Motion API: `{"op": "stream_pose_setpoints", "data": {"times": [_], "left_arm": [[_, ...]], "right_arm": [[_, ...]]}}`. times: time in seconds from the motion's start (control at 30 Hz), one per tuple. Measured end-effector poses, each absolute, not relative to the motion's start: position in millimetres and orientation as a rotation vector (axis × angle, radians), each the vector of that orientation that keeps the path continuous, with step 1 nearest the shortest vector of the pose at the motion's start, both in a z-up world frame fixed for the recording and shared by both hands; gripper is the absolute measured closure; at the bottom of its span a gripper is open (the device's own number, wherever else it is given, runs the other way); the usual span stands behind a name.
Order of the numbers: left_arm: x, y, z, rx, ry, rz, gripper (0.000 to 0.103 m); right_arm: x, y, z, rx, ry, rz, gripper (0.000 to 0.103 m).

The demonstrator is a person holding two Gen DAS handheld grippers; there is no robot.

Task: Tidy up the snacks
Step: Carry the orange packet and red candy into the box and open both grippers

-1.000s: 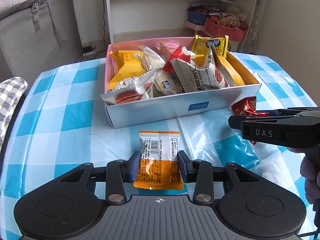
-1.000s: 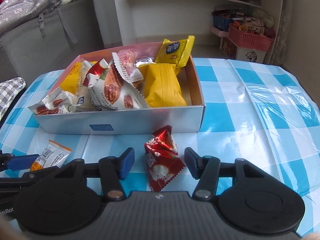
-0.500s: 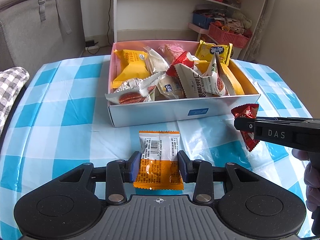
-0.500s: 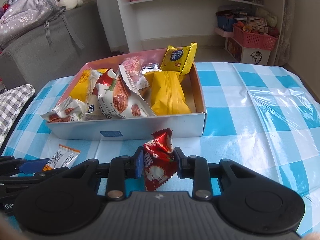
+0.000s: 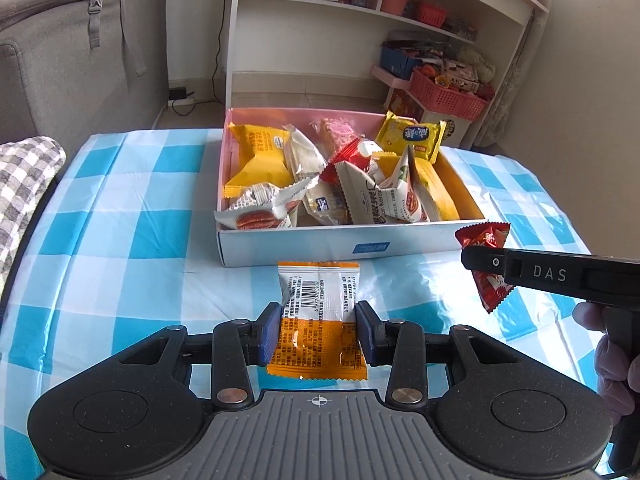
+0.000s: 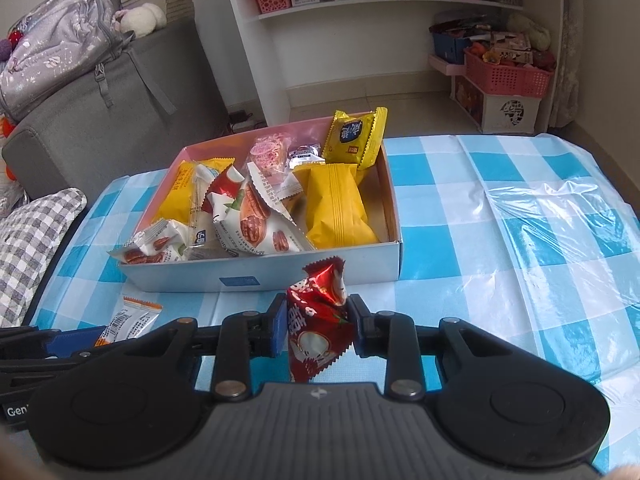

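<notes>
Holding one snack in each gripper, you are now ready to drop them in the box (image 5: 344, 246).

Your left gripper (image 5: 318, 330) is clamped on the orange packet (image 5: 318, 320). It sits just in front of the near wall of the box, and the grip looks the same as a second ago.

Your right gripper (image 6: 318, 332) is the one that changed. A second ago its pads stood apart, with the red packet (image 6: 318, 328) lying on the checked cloth (image 6: 460, 240) between them. Now the pads are pressed on the packet from both sides. The packet hangs off the cloth, just in front of the box's near right corner.

Both packets look a little higher than before, and the box looks farther below them. So both pickups seem done.

The box is already quite full of snacks. There looks to be a bit more room on its right side, beside the big yellow bag (image 6: 336, 204). I think the next step is to carry both packets over the near wall and let go inside.
</notes>
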State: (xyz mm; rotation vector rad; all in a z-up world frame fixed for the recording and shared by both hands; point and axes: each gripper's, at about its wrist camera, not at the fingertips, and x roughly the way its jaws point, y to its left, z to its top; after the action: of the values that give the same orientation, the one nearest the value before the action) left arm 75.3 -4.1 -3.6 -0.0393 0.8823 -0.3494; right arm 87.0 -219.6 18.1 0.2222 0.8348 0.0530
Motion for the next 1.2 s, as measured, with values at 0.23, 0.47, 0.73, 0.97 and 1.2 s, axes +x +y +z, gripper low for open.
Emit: {"op": "stream_pose_setpoints", "data": {"times": [0.23,0.47,0.73,0.97,1.2], "left_arm": [[83,1,18,-0.103,0.811,-0.35,0.065],[112,0,26,-0.143,0.774,-0.329,0.065],[147,-15,18,-0.117,0.763,-0.317,0.065],[176,-25,14,-0.104,0.751,-0.321,0.065],[205,-43,15,-0.073,0.747,-0.341,0.065]], "right_arm": [[88,-235,30,0.292,0.802,0.045,0.075],[109,-246,33,0.366,0.793,0.038,0.075],[146,-244,34,0.332,0.773,0.061,0.075],[170,-238,30,0.321,0.769,0.093,0.074],[181,-232,28,0.321,0.771,0.108,0.074]]}}
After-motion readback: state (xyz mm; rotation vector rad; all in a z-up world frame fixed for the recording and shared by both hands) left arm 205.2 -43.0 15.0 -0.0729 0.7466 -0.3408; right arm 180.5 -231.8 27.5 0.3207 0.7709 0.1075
